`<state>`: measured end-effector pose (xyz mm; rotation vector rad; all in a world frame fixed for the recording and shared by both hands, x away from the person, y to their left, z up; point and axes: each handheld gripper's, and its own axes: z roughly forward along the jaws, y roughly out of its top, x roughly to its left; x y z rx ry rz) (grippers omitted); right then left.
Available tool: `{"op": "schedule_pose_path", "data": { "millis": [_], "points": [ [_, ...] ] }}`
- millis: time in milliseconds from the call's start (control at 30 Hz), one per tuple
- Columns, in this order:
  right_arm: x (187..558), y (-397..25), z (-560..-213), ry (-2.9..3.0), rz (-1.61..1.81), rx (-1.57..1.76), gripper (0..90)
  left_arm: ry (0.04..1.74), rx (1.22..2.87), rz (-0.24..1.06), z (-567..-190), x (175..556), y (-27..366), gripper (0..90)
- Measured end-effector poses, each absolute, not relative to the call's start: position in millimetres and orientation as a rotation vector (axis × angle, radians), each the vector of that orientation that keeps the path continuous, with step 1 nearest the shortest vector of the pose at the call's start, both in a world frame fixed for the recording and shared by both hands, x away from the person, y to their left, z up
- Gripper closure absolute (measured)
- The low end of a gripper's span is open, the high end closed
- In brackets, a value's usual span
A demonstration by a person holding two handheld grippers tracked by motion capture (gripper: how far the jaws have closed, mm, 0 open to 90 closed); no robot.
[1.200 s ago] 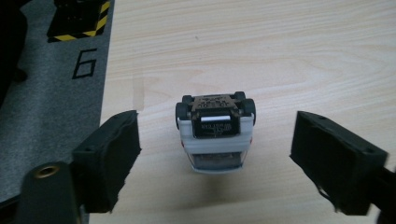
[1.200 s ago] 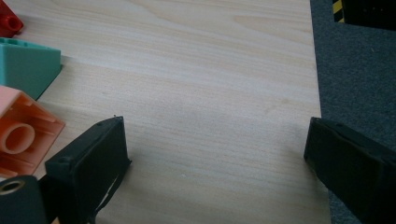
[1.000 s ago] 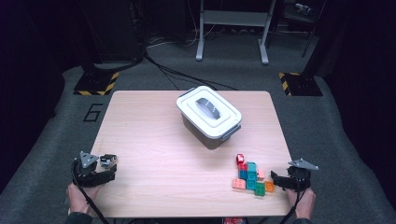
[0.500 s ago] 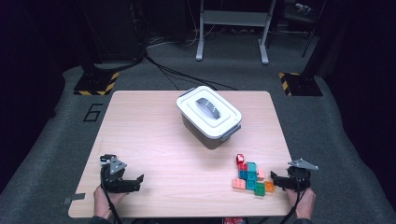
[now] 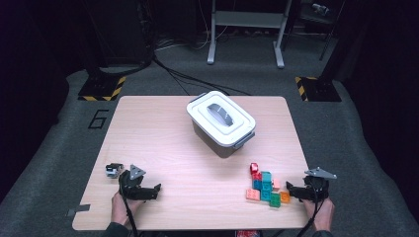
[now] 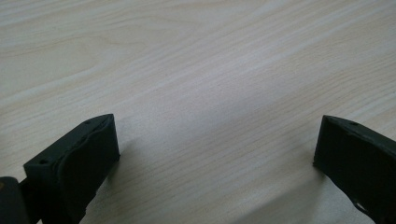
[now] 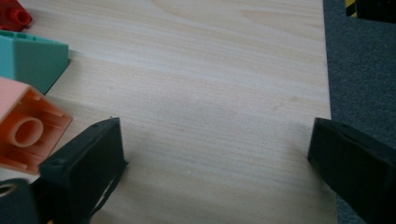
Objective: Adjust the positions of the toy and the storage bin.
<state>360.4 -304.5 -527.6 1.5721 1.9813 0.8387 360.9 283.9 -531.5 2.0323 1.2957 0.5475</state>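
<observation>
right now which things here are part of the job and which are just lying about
Part of the job:
toy bricks
lidded white box
right hand-held gripper, open
left hand-held gripper, open

Lying about:
small grey object by the left hand
floor cables
metal stand

The high view looks down from the near side on the pale wooden table (image 5: pixel 197 148), whose surface both gripper views skim closely.
</observation>
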Motion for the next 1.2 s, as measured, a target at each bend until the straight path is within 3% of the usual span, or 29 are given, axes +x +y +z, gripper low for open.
{"op": "schedule_pose_path", "data": {
  "millis": [367,1200],
  "points": [
    [366.3,-294.3,-508.9,2.058,0.929,1.573,0.7,1.291,2.037,0.554,-531.8,359.3,283.3,0.0],
    [445.8,-203.3,-416.3,2.216,1.091,1.407,0.0,1.260,2.056,0.571,-530.7,359.0,278.4,0.6]
  ]
}}
